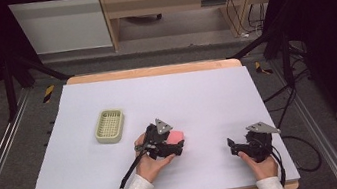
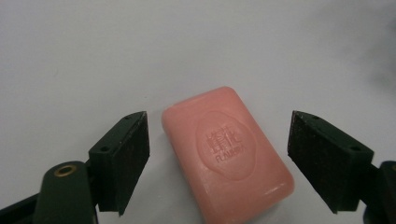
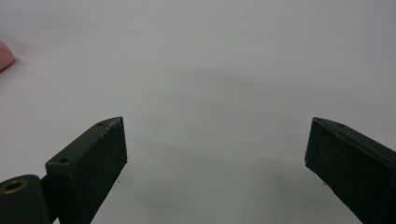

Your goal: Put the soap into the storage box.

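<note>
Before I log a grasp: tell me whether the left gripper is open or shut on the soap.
Open. In the left gripper view the left gripper has its jaws spread either side of the pink soap, with white table showing between each jaw and the bar.

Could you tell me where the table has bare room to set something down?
The far half of the table beyond the soap dish is bare, as is its near left corner. It is crowded near the middle, where the left tongs straddle the pink soap, with the right tongs close by.
</note>
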### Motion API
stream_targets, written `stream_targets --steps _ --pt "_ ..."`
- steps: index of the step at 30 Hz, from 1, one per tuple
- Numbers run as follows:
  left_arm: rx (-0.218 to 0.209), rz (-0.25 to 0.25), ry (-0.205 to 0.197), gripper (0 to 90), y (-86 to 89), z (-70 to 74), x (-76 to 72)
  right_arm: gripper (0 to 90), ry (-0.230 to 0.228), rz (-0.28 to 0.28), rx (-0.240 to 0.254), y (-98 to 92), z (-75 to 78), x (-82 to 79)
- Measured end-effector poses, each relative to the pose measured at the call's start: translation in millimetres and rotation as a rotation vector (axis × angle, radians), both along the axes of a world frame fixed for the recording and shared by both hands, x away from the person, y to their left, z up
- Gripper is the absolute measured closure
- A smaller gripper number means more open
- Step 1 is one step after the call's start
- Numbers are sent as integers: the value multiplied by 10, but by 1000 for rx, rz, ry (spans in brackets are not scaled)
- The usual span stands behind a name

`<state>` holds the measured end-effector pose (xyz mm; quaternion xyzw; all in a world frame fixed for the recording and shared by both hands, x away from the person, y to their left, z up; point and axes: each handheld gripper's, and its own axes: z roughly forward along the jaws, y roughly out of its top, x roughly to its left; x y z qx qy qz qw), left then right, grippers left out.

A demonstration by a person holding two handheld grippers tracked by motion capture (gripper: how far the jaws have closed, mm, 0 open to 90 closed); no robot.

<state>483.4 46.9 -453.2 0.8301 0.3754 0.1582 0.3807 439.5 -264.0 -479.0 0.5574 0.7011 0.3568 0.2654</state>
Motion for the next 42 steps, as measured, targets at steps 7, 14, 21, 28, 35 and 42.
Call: stream_targets --steps 7,14,21,28,35,42 --pt "7 -6 11 202 -62 -38 10 59 2 1 2 1 -2 1" --pt "26 -5 38 198 -95 -103 34 59 7 1 2 3 -7 4" --pt "49 6 50 200 -122 -152 49 59 9 2 2 5 -11 6" --pt "54 20 77 196 -138 -205 74 59 12 4 0 7 -12 8" --pt "39 26 97 279 -118 -211 66 59 11 4 0 7 -11 8" --pt "36 27 109 364 -87 -197 65 59 12 3 -2 9 -12 9"
